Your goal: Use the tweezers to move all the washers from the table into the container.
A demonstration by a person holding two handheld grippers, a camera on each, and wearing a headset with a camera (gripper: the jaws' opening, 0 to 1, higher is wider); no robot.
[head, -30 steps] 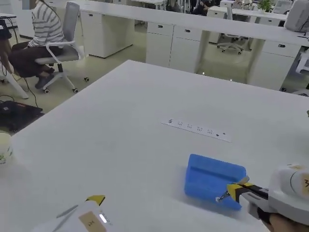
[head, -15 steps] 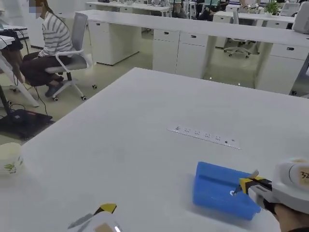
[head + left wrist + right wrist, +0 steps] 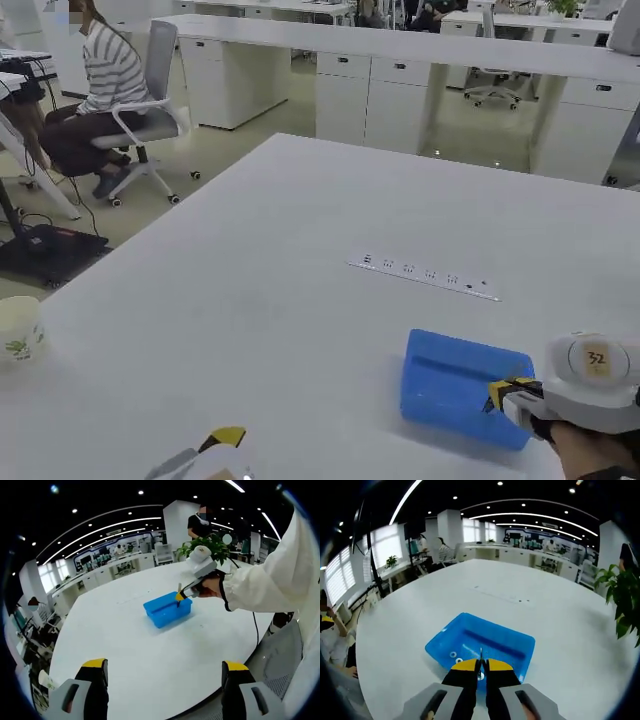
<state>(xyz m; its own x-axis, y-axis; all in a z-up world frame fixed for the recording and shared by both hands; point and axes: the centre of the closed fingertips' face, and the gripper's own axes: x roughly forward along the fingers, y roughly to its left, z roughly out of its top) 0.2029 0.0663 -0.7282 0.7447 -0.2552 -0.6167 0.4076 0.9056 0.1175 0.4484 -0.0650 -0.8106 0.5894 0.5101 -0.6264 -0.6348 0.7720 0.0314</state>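
Washers [image 3: 453,654], at least two pale rings, lie on the floor of the blue container [image 3: 492,624]; whether any are left on the table [image 3: 250,300] is too small to tell. At your far left a paper cup [image 3: 18,328] stands by the table edge, well apart from the work. Your left gripper [image 3: 165,666] hangs low at the near edge with its jaws spread wide and nothing between them, probably parked there to leave the container free. Further right, a power strip [image 3: 425,275] sits flush in the table top beyond the container. Your right gripper [image 3: 481,666] has its jaws pressed nearly together on the tweezers [image 3: 481,655], whose thin tip points down over the container's inside. That looks like the position for a drop. I cannot tell whether the tip carries a washer.
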